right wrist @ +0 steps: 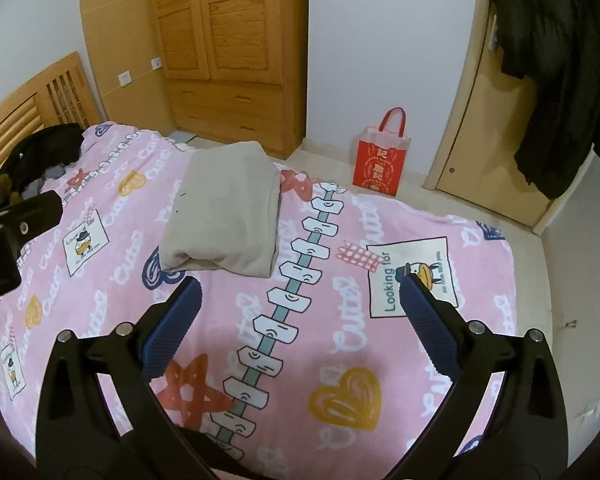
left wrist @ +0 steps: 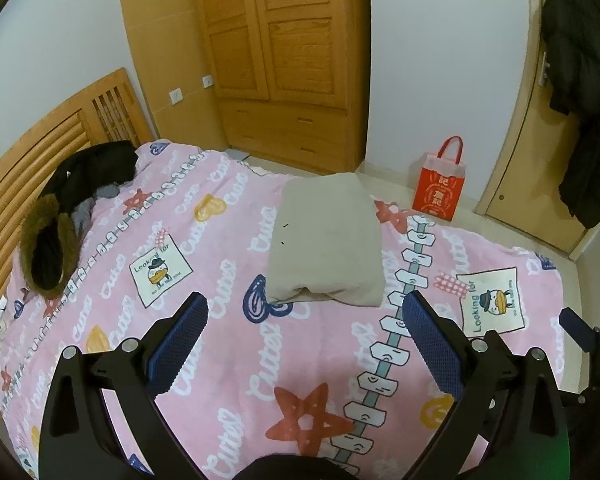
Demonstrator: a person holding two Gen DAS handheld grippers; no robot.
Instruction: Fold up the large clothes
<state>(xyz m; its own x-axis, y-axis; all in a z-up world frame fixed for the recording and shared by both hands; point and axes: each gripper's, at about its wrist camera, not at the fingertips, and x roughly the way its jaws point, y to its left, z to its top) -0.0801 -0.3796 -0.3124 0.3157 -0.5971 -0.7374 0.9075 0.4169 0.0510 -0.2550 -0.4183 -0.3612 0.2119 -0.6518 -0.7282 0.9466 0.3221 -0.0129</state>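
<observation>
Beige folded garment (left wrist: 326,240) lies on the bed (left wrist: 228,360), long axis running away, just beyond my left claw (left wrist: 304,312); both claws gape, empty.

Surface: bed (left wrist: 228,360) covered by a pink cartoon-print blanket (right wrist: 300,320).
Middle, toward far edge: folded beige garment (left wrist: 326,240), lying flat.
Headboard end: black fur-trimmed coat (left wrist: 66,216), heaped beside grey cloth (left wrist: 85,209).

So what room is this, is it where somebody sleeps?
Most likely a bedroom. There is a bed with a pink blanket, a tall wooden wardrobe against the wall, and a dark coat hanging by the door.
</observation>
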